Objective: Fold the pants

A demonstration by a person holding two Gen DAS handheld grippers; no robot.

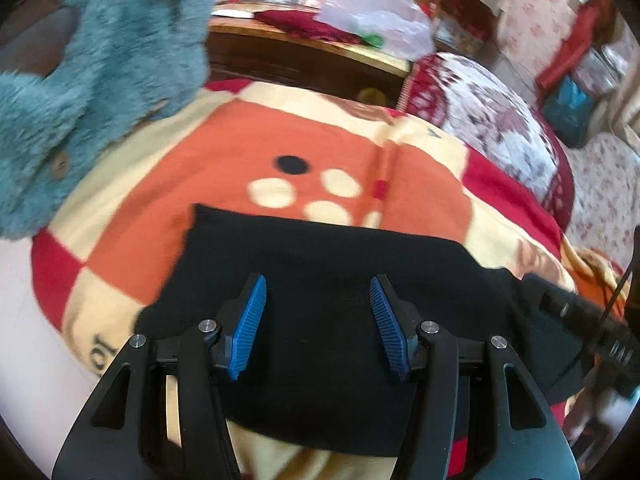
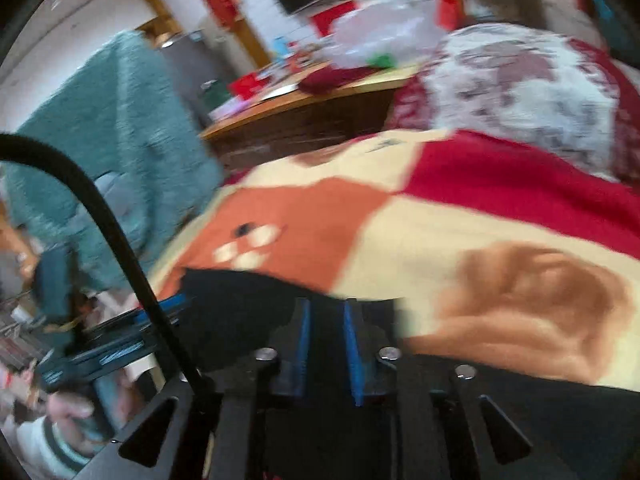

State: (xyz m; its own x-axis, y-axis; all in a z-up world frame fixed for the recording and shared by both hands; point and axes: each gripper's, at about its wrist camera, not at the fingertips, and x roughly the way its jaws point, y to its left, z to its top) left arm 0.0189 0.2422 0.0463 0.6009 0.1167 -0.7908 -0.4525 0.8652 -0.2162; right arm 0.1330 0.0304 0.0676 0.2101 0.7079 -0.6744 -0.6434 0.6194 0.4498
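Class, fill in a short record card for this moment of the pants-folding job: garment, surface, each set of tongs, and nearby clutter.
garment: black pants, folded into a flat block
surface: checked blanket in orange, cream and red
left tongs: open, above the pants, nothing between the pads
right tongs: narrow gap, over the pants' edge; grip unclear, view blurred
nearby: teal fluffy garment, patterned quilt, wooden table

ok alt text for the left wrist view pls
The left tongs stand open with blue pads, nothing between them, above folded black pants lying flat on an orange, cream and red checked blanket. A fuzzy teal garment hangs at upper left, and a cluttered wooden table stands behind the bed.
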